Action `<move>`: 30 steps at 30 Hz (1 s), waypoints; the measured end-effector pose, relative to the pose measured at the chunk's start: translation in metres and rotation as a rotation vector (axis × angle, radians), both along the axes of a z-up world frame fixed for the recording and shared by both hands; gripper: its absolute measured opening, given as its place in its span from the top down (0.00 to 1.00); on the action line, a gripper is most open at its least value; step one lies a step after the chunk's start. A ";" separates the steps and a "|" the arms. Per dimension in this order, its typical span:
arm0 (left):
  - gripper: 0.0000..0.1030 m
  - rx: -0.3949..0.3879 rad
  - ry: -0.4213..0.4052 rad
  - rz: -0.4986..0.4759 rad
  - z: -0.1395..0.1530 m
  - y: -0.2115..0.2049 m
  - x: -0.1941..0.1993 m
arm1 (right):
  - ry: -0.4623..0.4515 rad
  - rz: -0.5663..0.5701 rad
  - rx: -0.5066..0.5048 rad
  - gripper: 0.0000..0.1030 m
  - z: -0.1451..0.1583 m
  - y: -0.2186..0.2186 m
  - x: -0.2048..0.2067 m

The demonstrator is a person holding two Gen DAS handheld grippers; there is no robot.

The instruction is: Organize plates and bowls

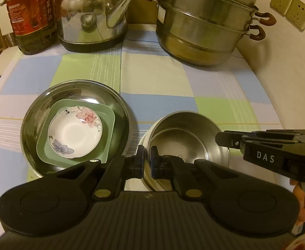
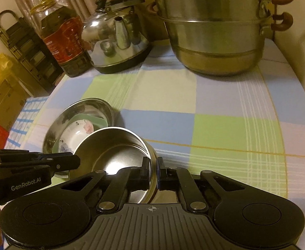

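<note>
A wide steel basin [image 1: 75,95] sits on the checked cloth [image 1: 158,79], holding a green square dish [image 1: 108,123] with a white flowered saucer [image 1: 74,132] nested inside it. Just to its right, a steel bowl [image 1: 194,125] rests inside a white-rimmed bowl [image 1: 143,145]; another steel bowl appears to be nested within it. The left gripper [image 1: 146,160] is clamped on the near-left rim of this stack, and the right gripper [image 2: 154,171] pinches the steel bowl's opposite rim. Behind stand a kettle [image 1: 94,14], an oil bottle [image 1: 31,16] and a tiered steamer pot [image 1: 206,20].

Left tool [image 1: 146,162] pinching steel bowl [image 1: 189,137] rim beside stacked dishes [image 1: 75,131].
</note>
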State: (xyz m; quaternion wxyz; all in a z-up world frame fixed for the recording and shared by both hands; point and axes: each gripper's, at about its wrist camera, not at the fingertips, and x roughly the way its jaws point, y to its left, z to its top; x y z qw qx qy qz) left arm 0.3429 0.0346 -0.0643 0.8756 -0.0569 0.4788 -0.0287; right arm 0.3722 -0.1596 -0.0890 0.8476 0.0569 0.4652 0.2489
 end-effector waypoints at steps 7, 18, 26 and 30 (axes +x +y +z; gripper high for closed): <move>0.94 0.008 0.023 -0.036 -0.005 0.001 0.004 | 0.012 0.008 -0.031 0.94 0.010 0.006 0.004; 0.89 -0.024 0.063 -0.083 -0.014 0.005 0.007 | 0.066 -0.072 -0.013 0.92 -0.005 0.000 -0.005; 0.91 -0.064 0.118 -0.097 -0.014 0.014 0.024 | 0.215 -0.160 -0.003 0.92 0.003 -0.001 0.011; 0.86 -0.045 0.119 -0.096 -0.014 0.014 0.025 | 0.201 -0.141 -0.045 0.91 0.007 0.004 0.011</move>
